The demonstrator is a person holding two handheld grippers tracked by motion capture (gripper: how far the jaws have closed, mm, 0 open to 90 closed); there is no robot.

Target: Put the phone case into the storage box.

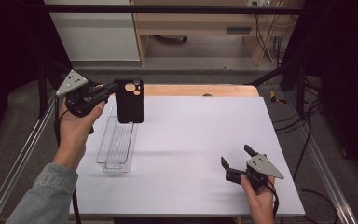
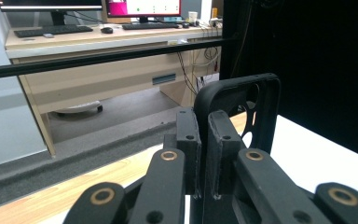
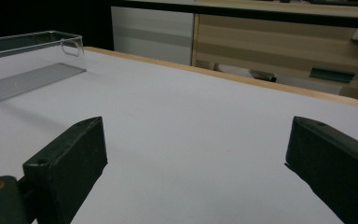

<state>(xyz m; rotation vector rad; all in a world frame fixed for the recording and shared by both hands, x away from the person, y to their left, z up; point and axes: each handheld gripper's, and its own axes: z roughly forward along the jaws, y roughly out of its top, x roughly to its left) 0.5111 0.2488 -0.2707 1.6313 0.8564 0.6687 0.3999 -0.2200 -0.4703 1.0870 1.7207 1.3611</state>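
Black phone case (image 1: 129, 101), matte with round camera cut-outs, hangs upright above the far end of the clear ribbed tray (image 1: 116, 144) at far left. Nearest, the right gripper (image 1: 235, 158) rests low at near right, jaws spread wide, nothing between them. The left gripper (image 1: 108, 91) pinches the case's edge. The left gripper view shows the case's hollow inner side (image 2: 242, 112).

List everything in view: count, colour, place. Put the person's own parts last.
phone case: one, black, held upright above the tray's far end
tray: one, clear plastic, left part of the table
table: one, white top with a wooden far edge
left gripper: one, black, fingers shut on the phone case edge
right gripper: one, black, fingers open, low over the table's near right
hands: two, one on each gripper
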